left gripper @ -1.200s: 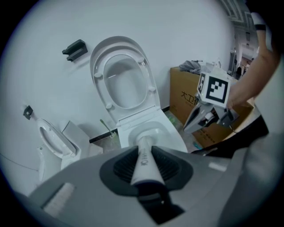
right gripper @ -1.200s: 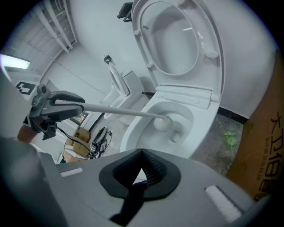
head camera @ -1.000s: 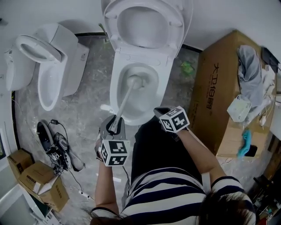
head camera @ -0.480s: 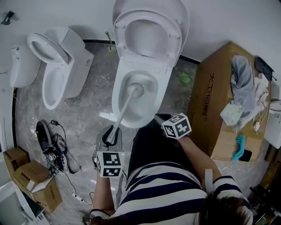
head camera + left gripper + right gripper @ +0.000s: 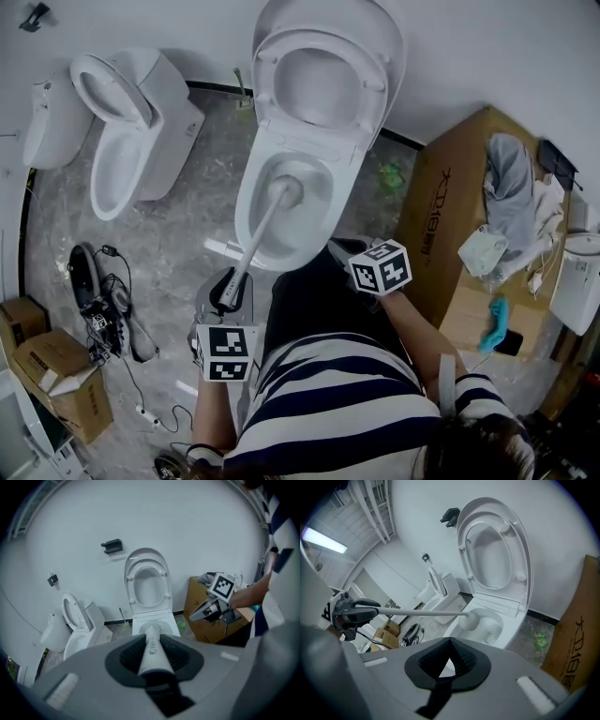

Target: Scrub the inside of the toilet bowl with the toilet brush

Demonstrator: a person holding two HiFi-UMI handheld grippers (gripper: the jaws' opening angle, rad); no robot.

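Note:
The white toilet (image 5: pixel 251 217) stands with lid and seat raised against the wall. The toilet brush (image 5: pixel 285 192) has its round head down inside the bowl, and its pale handle slants back to my left gripper (image 5: pixel 228 283), which is shut on the handle's end. In the left gripper view the handle (image 5: pixel 153 645) lies clamped between the dark pads, pointing at the toilet (image 5: pixel 169 624). My right gripper (image 5: pixel 341 248) hovers at the bowl's front right rim, shut and empty. The right gripper view shows the brush (image 5: pixel 470 618) in the bowl (image 5: pixel 506 629) beyond my right gripper (image 5: pixel 449 651).
A second toilet (image 5: pixel 120 155) stands to the left. A large cardboard box (image 5: pixel 448 225) with cloths and small items on top is close on the right. Cables and a dark device (image 5: pixel 98 300) lie on the floor at left, with small boxes (image 5: pixel 56 375) beyond.
The head view has drifted, so the toilet sits a little lower and more to the left in frame. The brush head stays in the bowl, and both grippers keep their hold and place.

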